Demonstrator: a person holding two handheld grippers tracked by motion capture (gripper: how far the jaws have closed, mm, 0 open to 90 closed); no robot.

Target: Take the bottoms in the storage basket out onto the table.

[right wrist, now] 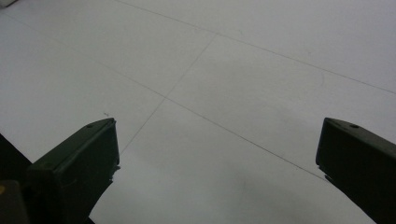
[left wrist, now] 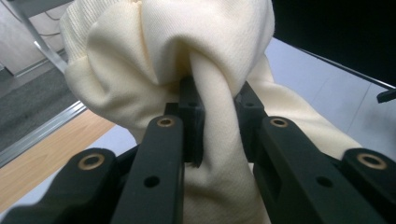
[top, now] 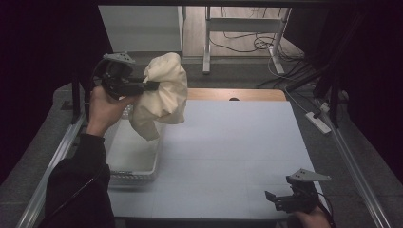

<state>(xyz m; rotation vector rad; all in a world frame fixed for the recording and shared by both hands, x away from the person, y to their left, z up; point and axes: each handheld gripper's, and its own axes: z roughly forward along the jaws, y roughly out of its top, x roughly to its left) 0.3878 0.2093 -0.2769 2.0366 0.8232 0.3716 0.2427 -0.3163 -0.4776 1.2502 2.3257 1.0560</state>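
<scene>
Cloth (top: 164, 92), one cream piece, hangs pinched in the left gripper (top: 153, 86) above one white basket (top: 133, 168); the right gripper (top: 272, 198) rests spread on the desk (top: 237, 142).

Pale grey matte bench (top: 237, 152) with a light wooden strip (top: 235, 94) along its far edge. Grey carpet floor (top: 304, 137) around it. Beyond, a white metal desk frame (top: 247, 24) over loose black cables (top: 247, 45). White power strip (top: 319, 122) at right. Dim surroundings
</scene>
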